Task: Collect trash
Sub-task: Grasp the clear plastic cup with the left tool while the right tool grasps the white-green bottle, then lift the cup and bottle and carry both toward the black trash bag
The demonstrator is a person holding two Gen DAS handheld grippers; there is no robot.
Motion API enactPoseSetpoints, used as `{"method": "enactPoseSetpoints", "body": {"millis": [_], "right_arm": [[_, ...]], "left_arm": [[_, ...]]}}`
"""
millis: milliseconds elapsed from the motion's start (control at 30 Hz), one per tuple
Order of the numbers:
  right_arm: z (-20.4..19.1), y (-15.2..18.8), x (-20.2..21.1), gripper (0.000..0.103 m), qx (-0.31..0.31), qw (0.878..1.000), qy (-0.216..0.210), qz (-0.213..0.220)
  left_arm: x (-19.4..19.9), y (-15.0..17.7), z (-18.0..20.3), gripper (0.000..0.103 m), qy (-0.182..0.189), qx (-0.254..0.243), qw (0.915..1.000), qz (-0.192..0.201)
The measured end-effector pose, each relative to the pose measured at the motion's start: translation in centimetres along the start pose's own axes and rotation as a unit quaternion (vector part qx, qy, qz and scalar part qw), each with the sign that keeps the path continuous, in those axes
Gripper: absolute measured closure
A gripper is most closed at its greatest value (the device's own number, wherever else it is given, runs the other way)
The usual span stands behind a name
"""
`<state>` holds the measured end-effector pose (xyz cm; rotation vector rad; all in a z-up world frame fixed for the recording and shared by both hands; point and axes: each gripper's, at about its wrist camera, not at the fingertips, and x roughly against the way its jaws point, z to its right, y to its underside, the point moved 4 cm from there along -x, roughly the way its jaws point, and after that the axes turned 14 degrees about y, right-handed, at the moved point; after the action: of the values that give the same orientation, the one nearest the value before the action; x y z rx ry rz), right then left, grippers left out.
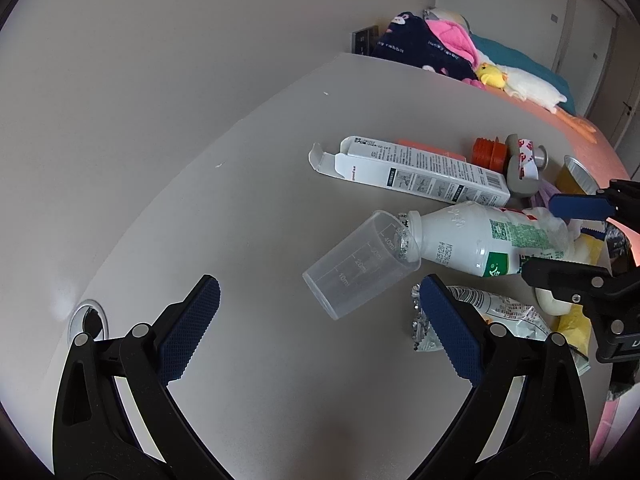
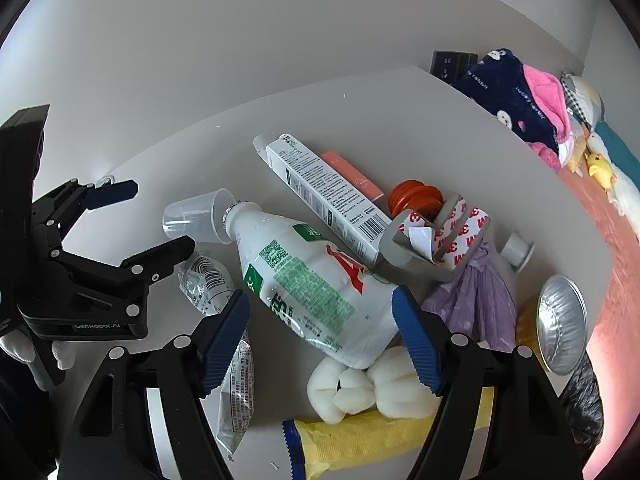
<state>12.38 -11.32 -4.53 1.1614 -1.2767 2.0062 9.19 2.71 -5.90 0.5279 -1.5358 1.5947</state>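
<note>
The right hand-held gripper (image 2: pixel 320 340) straddles the base of a white plastic bottle (image 2: pixel 308 280) lying uncapped on the bench (image 1: pixel 248 184), its jaws apart and not gripping. The bottle's neck sits inside a clear, empty measuring cup (image 1: pixel 352 268) on its side. Nearby, the left hand-held gripper (image 1: pixel 320 320) hangs released. Farther off lies an opened white carton (image 1: pixel 412 172), contents unseen.

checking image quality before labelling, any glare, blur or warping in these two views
Left wrist view: strong fisheye bend curves the pale grey table edge, corners vignette to black, a soft glare patch sits by the round cable hole, and focus is sharp on the clear plastic measuring cup. Right wrist view: same warping, print readable on the white plastic bottle with green label, and the crinkled foil tray glints.
</note>
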Motion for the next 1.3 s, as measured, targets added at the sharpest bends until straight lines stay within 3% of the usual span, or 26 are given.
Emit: {"method": "enactPoseSetpoints", "body": {"millis": [467, 633, 800, 900, 1133, 1300], "right_arm": [[-1.3, -1.5, -2.8, 0.028, 0.064, 0.997, -0.035, -0.035], [-1.6, -1.3, -4.6, 0.030, 0.069, 0.995, -0.029, -0.059], [-1.6, -1.1, -4.3, 0.037, 0.055, 0.997, -0.026, -0.041], [-1.4, -1.2, -3.7, 0.042, 0.046, 0.998, -0.028, -0.023], [-0.5, -1.4, -2.3, 0.053, -0.020, 0.998, -0.061, -0.008], [0.9, -1.5, -1.8, 0.063, -0.068, 0.994, -0.090, -0.009]], "left_arm": [[-2.6, -2.0, -0.9, 0.009, 0.016, -0.047, 0.9986, -0.022], [-3.8, -2.4, -1.3, 0.027, 0.025, -0.054, 0.9976, -0.034], [-4.5, -2.7, -1.7, 0.042, 0.036, -0.058, 0.9970, -0.037], [-4.6, -2.8, -1.8, 0.063, 0.054, -0.052, 0.9967, -0.030], [-3.7, -2.8, -2.0, 0.063, 0.047, -0.031, 0.9984, -0.009], [-2.3, -3.6, -1.6, 0.063, 0.083, -0.010, 0.9965, 0.012]]}}
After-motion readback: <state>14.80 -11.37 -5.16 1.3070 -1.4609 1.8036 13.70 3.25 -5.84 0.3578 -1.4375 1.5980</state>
